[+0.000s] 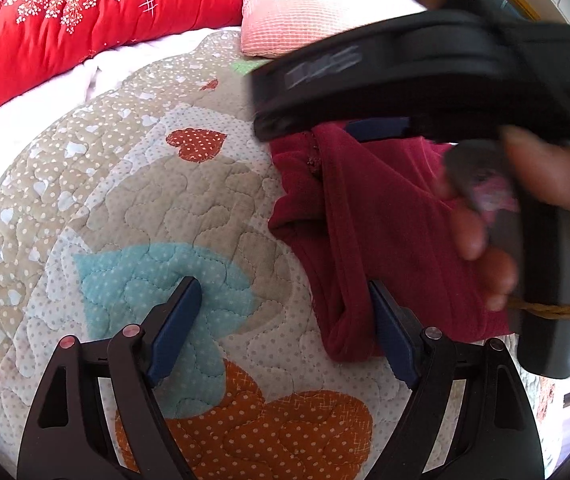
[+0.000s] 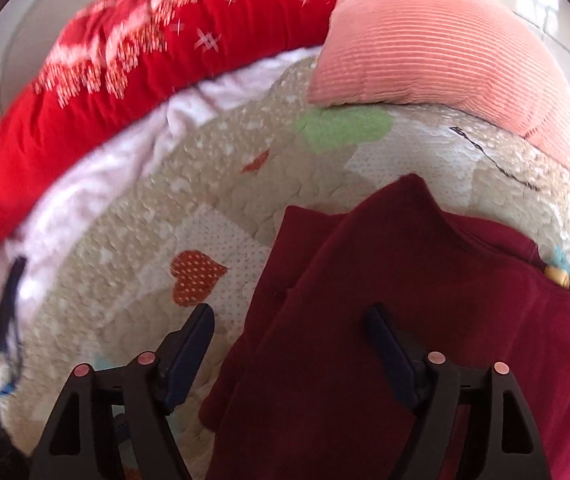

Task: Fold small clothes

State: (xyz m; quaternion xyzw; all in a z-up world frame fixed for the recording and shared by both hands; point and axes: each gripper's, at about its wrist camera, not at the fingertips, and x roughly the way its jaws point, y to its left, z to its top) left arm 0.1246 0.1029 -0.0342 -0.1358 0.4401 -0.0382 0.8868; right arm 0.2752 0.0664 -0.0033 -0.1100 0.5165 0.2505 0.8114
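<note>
A dark red garment (image 1: 365, 232) lies partly folded on the quilt; it also shows in the right wrist view (image 2: 385, 320). My left gripper (image 1: 285, 304) is open over the quilt, its right finger (image 1: 389, 332) touching the garment's left edge, nothing held. My right gripper (image 2: 289, 332) is open just above the garment's left part, its left finger over the quilt and its right finger over the cloth. In the left wrist view the right gripper's black body (image 1: 425, 76) and the hand holding it hover over the garment.
The heart-patterned quilt (image 1: 157, 200) covers the bed. A red blanket (image 1: 65, 24) and a pink ribbed pillow (image 2: 425, 52) lie at the back, with white sheet (image 2: 97, 184) between. A small yellow piece (image 2: 559, 276) shows at the garment's right edge.
</note>
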